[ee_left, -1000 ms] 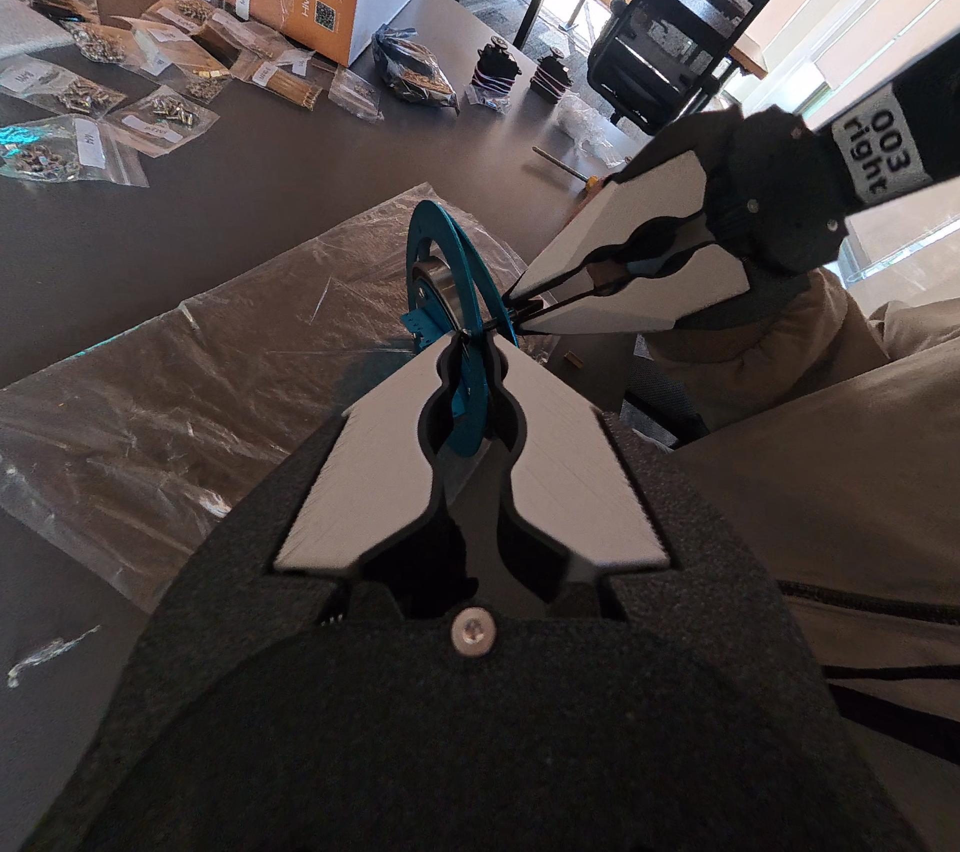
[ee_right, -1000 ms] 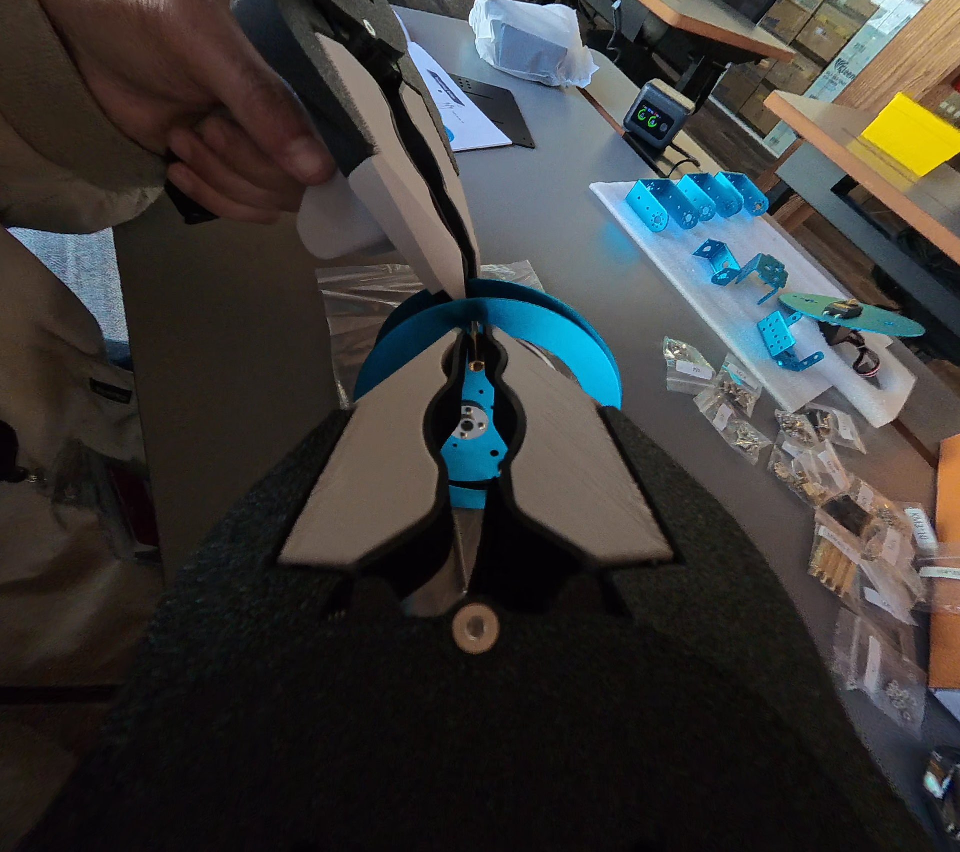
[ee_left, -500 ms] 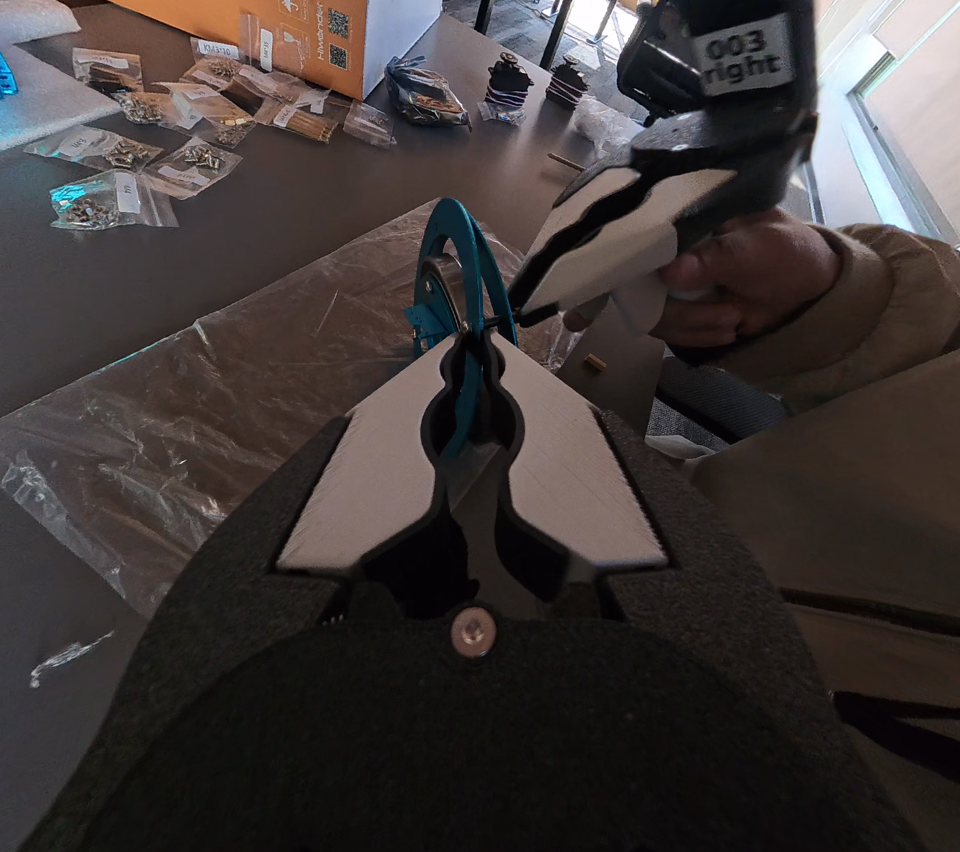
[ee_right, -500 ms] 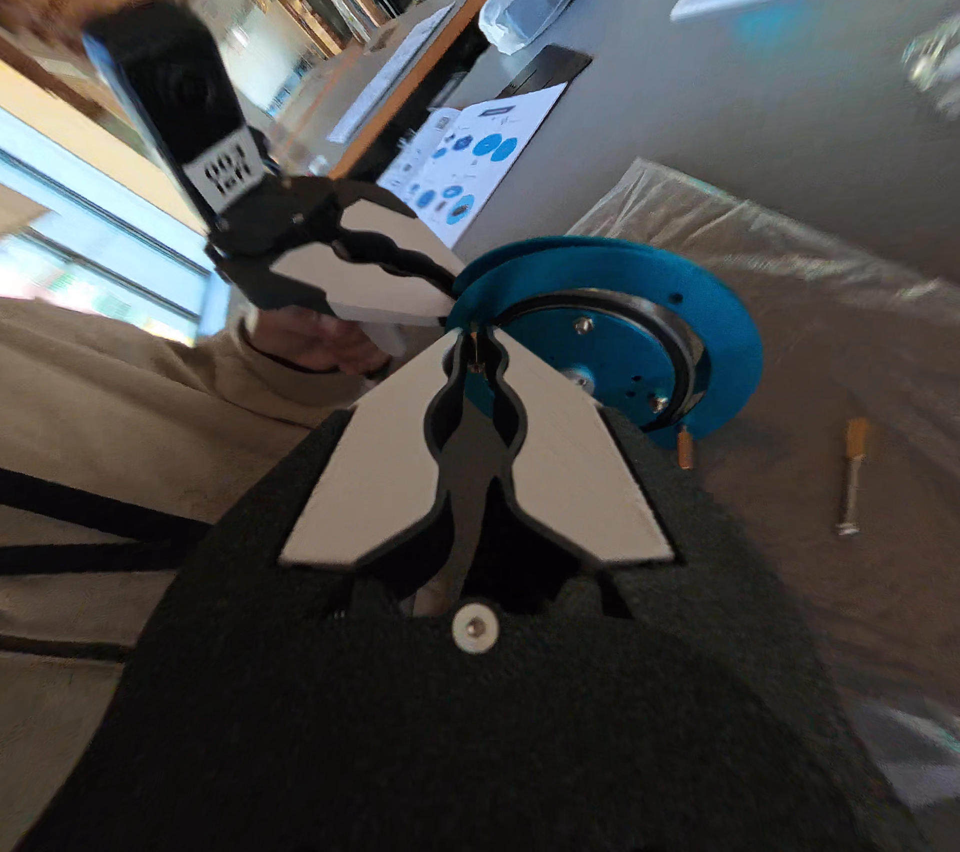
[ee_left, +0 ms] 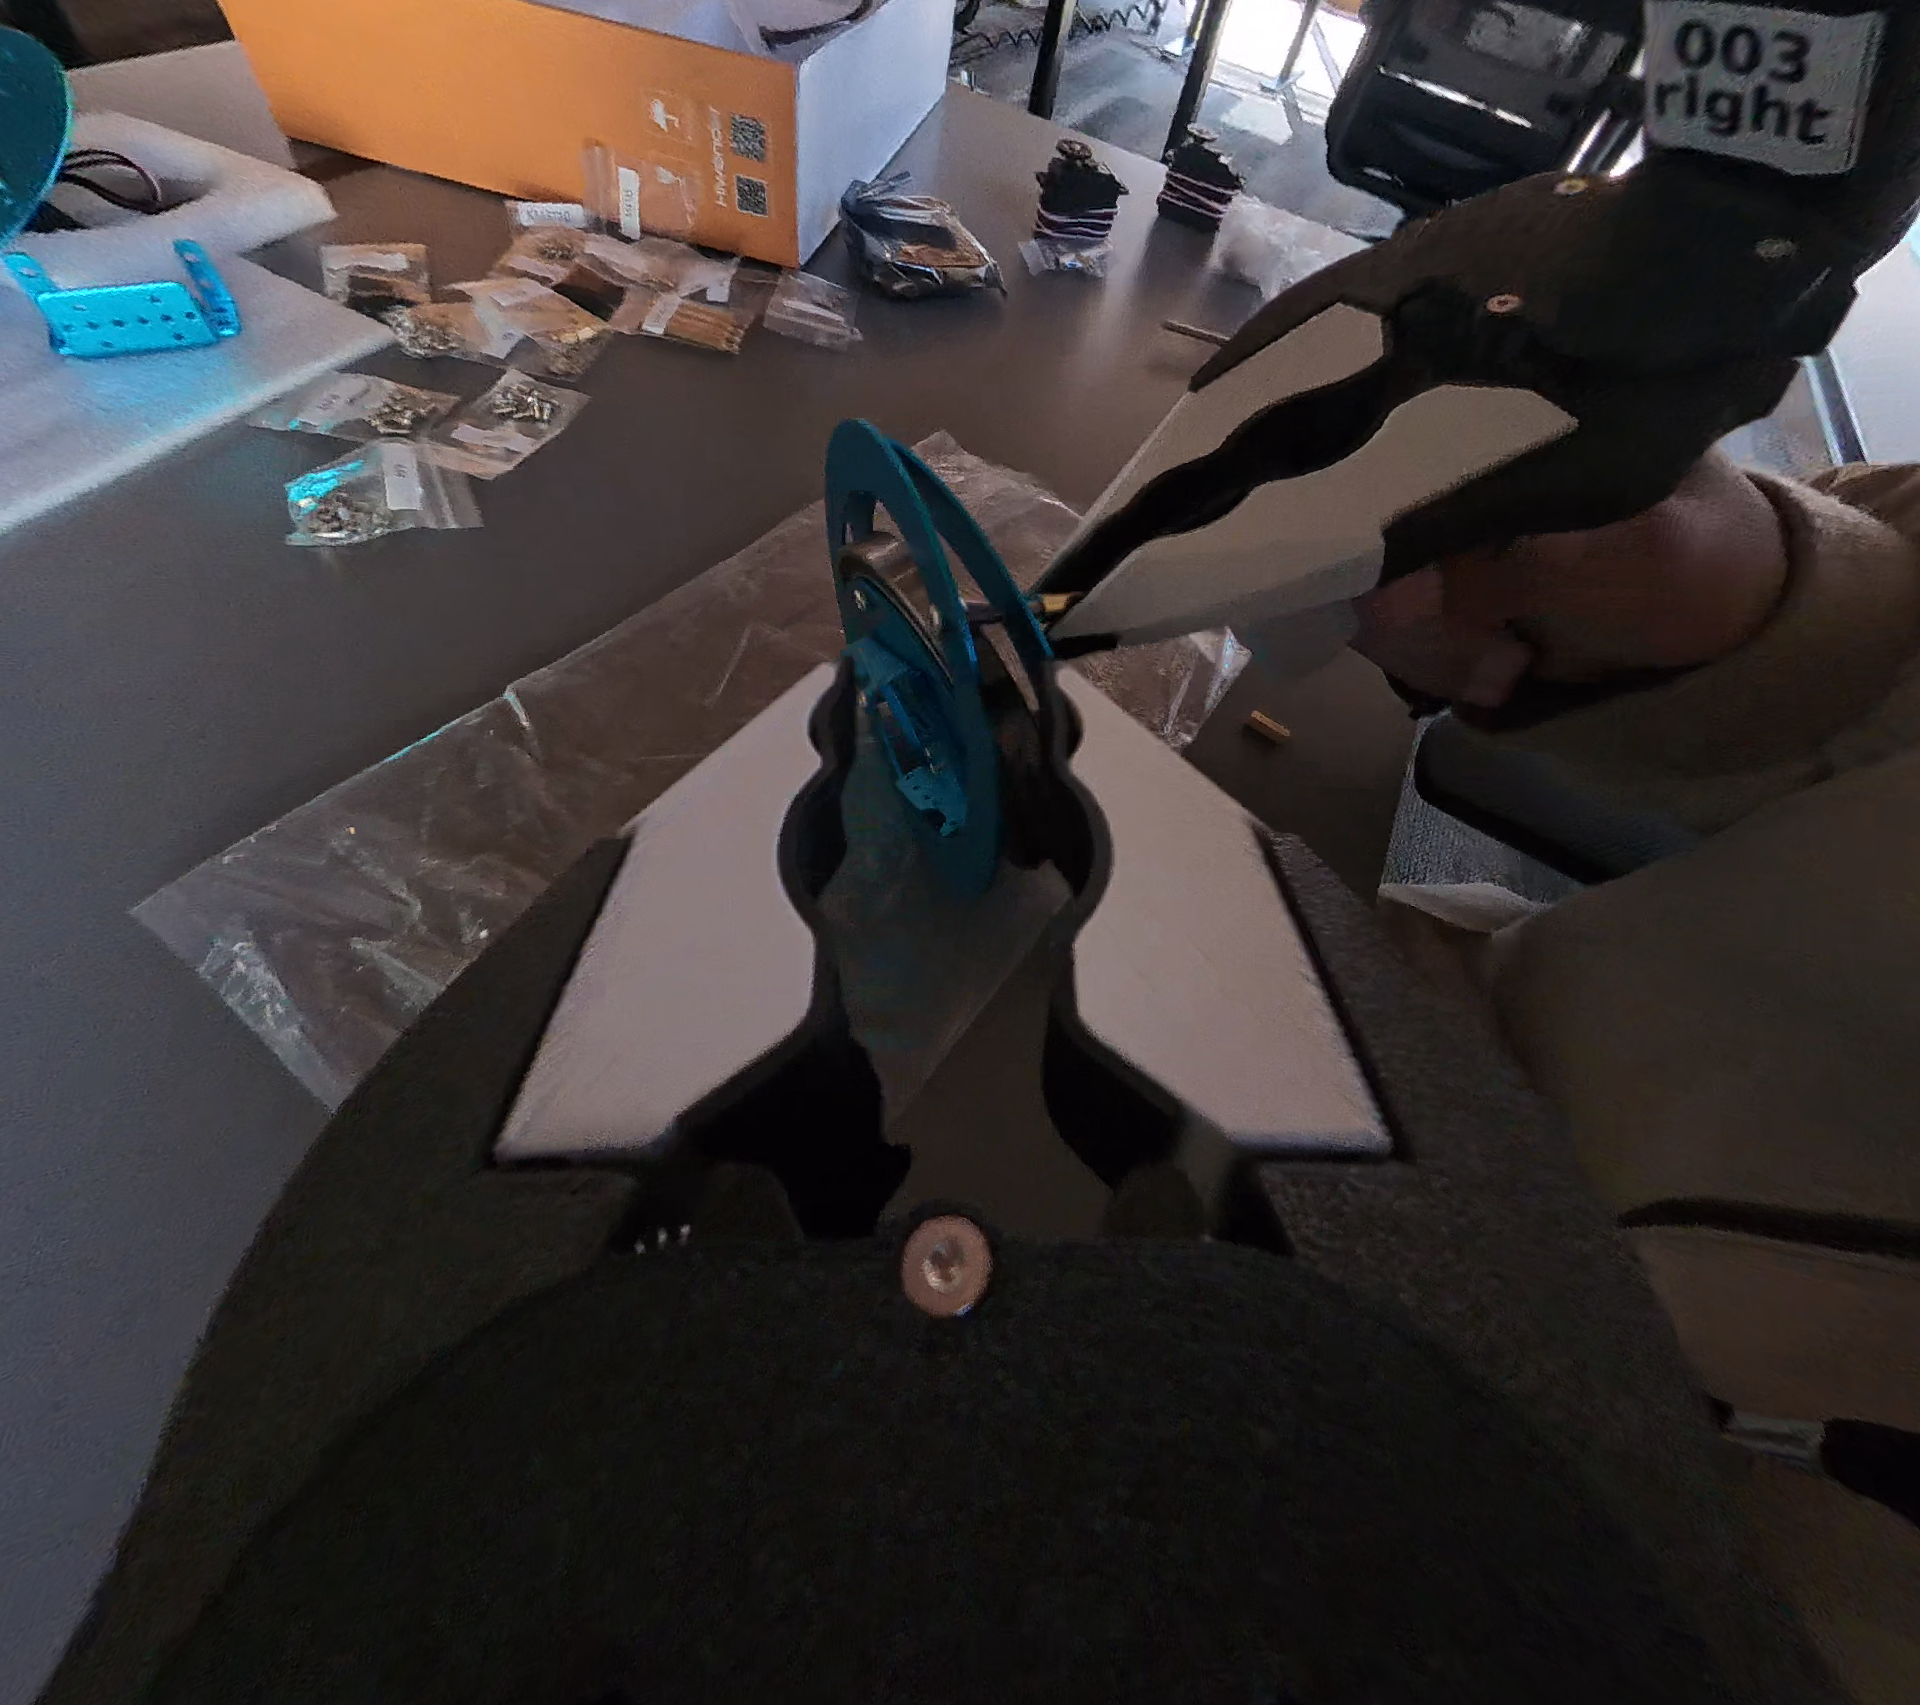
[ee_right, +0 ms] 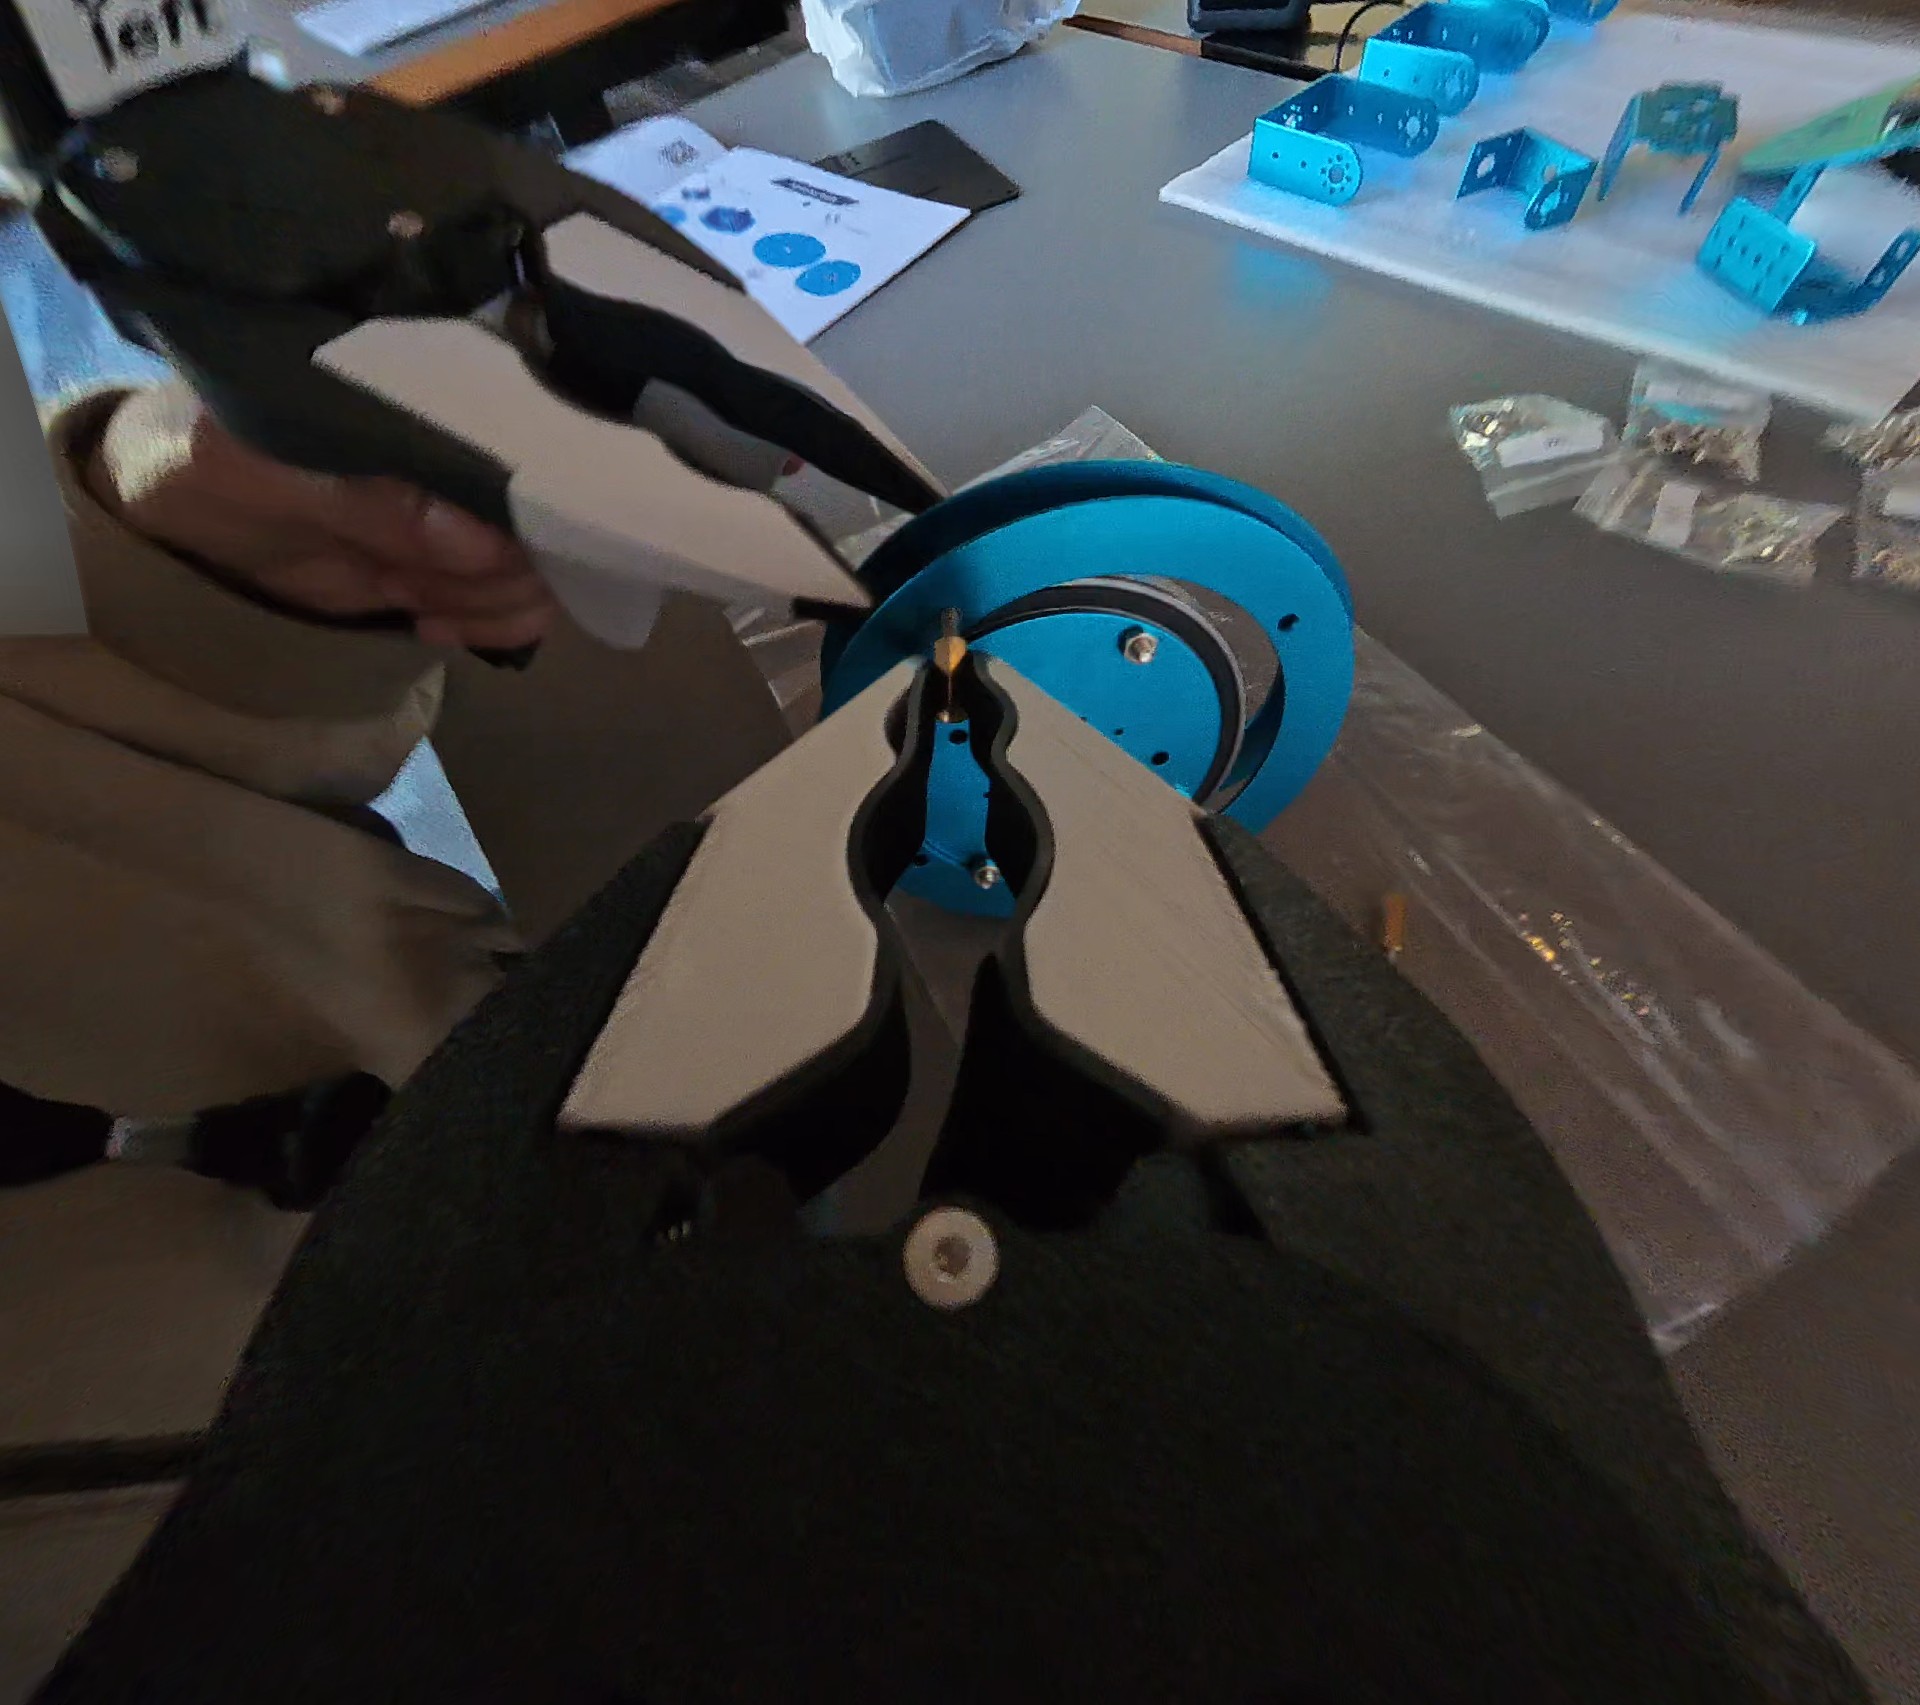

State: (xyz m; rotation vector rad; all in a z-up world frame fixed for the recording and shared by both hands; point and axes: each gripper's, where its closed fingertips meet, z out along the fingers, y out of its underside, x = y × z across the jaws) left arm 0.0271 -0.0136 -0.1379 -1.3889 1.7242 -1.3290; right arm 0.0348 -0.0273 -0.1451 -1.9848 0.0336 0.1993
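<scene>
My left hand-held gripper (ee_left: 951,689) clamps the blue disc (ee_right: 1101,647); my right hand-held gripper (ee_right: 951,679) pinches a brass standoff (ee_right: 948,658) against its rim.

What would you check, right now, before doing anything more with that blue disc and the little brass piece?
1. Left gripper clamped on the round blue metal disc assembly: ok.
2. Right gripper pinching the small brass standoff: ok.
3. Standoff tip against the disc's rim: ok.
4. Standoff seated in a hole: cannot tell.
5. Disc lifted off the clear plastic sheet: cannot tell.
6. Spare brass standoff lying apart on the sheet: ok.
</scene>
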